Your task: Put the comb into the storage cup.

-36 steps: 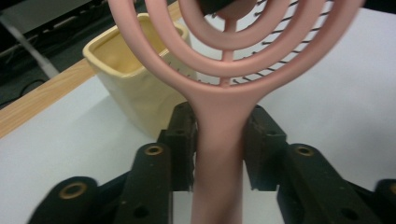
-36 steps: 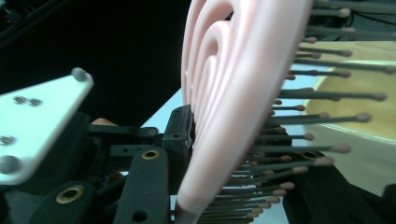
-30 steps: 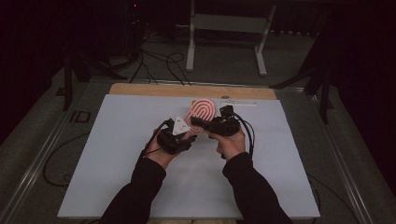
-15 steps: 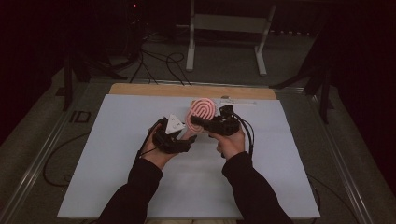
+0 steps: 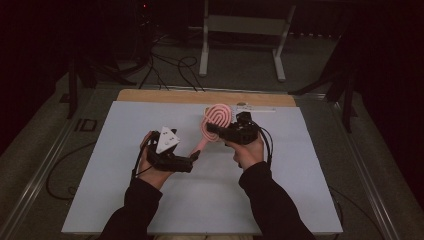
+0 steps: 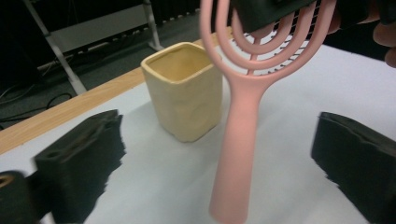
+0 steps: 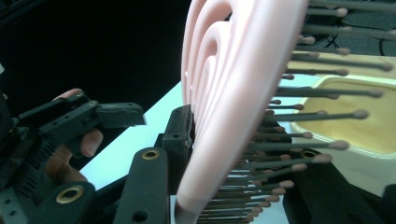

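Pink brush (image 5: 216,122) is pinched at its head by right tool (image 5: 216,131), above worktop (image 5: 300,190). Handle slants down twd left tool (image 5: 192,161), just opened, jaws spread either side w/o contact. Cup (image 6: 184,91) beyond.

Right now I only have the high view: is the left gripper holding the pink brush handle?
Observer: No. The left gripper has just been opening its jaws; the handle stands between them, untouched.
Operator: What holds it up?
Observer: The right gripper, shut on the brush by its head.
Operator: Anything behind it?
Observer: A yellow square cup, upright on the table; the bristles point toward it.
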The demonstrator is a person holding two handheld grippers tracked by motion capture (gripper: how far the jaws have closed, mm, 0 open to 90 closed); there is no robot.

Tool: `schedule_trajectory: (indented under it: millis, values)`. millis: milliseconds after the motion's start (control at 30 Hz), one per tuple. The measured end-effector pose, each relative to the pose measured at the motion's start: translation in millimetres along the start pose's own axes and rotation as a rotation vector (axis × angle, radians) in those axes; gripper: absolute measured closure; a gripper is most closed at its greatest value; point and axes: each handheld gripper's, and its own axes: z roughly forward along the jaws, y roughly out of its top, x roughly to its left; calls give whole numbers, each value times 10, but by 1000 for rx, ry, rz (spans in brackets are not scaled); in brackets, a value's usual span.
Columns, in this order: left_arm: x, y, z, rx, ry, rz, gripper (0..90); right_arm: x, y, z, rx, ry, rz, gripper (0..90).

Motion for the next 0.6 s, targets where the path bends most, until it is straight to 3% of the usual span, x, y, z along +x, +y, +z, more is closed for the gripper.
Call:
schedule_trajectory:
  millis: [200, 433, 600]
  values:
    - [112, -177, -163, -23, 31, -40, 1, 20, 38, -20, -2, -7, -14, 636]
    - [260, -431, -319, -20, 39, -105, 1, 54, 109, -40, -3, -19, -38, 636]
    - [332, -618, -450, -14, 59, -129, 1, 70, 153, -53, -5, -26, -47, 636]
